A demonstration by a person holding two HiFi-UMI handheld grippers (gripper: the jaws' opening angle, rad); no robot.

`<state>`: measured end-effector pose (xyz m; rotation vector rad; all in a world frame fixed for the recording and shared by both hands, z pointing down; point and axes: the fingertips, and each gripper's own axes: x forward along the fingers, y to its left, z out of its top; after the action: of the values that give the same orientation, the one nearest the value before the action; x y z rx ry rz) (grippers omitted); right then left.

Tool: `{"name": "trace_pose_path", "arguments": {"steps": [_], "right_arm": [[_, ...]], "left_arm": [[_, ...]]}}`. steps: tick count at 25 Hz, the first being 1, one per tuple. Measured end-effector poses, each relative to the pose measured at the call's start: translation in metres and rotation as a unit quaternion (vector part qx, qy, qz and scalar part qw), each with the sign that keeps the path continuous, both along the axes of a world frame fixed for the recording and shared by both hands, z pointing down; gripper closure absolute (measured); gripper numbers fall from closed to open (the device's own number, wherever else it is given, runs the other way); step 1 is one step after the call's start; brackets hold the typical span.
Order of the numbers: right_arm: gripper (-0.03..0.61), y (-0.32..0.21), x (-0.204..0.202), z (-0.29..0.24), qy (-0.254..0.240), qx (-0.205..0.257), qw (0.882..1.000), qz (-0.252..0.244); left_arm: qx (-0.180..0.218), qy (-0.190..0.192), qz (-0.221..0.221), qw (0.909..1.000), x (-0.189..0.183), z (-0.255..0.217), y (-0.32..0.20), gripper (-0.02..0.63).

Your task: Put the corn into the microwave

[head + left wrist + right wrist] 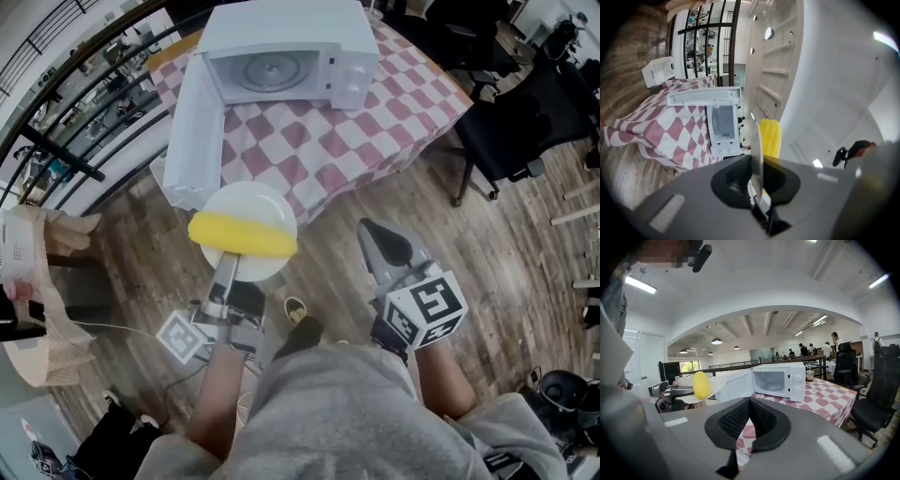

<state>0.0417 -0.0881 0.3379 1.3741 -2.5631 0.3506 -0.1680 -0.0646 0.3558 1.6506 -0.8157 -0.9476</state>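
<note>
Left gripper [228, 265]: jaws clamped on the near rim of the plate [251, 197], plate level, presumably so the corn [242, 236] lying across it cannot roll. The plate is in the air just off the table's [319, 141] near edge, by the end of the open door [192, 131]. Microwave [281, 52] at the far edge, cavity empty. Right gripper [373, 234]: jaws together, nothing held, probably free for the door.
</note>
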Motion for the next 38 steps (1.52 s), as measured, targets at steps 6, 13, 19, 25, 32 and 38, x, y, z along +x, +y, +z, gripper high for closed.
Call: {"name": "trace_pose_path", "arguments": {"steps": [6, 13, 19, 25, 32, 38], "right_arm": [[0.580, -0.017, -0.011, 0.003, 0.001, 0.002, 1.000, 0.014], [0.580, -0.026, -0.026, 0.004, 0.005, 0.002, 1.000, 0.022], [0.580, -0.031, -0.036, 0.005, 0.011, 0.002, 1.000, 0.027], [0.578, -0.039, -0.042, 0.005, 0.012, 0.005, 1.000, 0.027], [0.580, -0.050, -0.053, 0.005, 0.009, 0.005, 1.000, 0.022], [0.580, -0.054, -0.068, 0.006, 0.007, 0.005, 1.000, 0.012]], "left_arm": [[-0.006, 0.002, 0.005, 1.0000, -0.011, 0.007, -0.016, 0.586], [-0.006, 0.005, 0.010, 0.9999, -0.024, 0.010, -0.033, 0.586], [-0.014, 0.002, 0.001, 0.9999, -0.041, 0.017, -0.043, 0.586], [-0.027, 0.002, -0.019, 0.9994, -0.058, 0.027, -0.053, 0.586], [-0.033, 0.002, -0.032, 0.9989, -0.071, 0.030, -0.063, 0.586], [-0.058, 0.007, -0.070, 0.9958, -0.102, 0.042, -0.066, 0.586]]}}
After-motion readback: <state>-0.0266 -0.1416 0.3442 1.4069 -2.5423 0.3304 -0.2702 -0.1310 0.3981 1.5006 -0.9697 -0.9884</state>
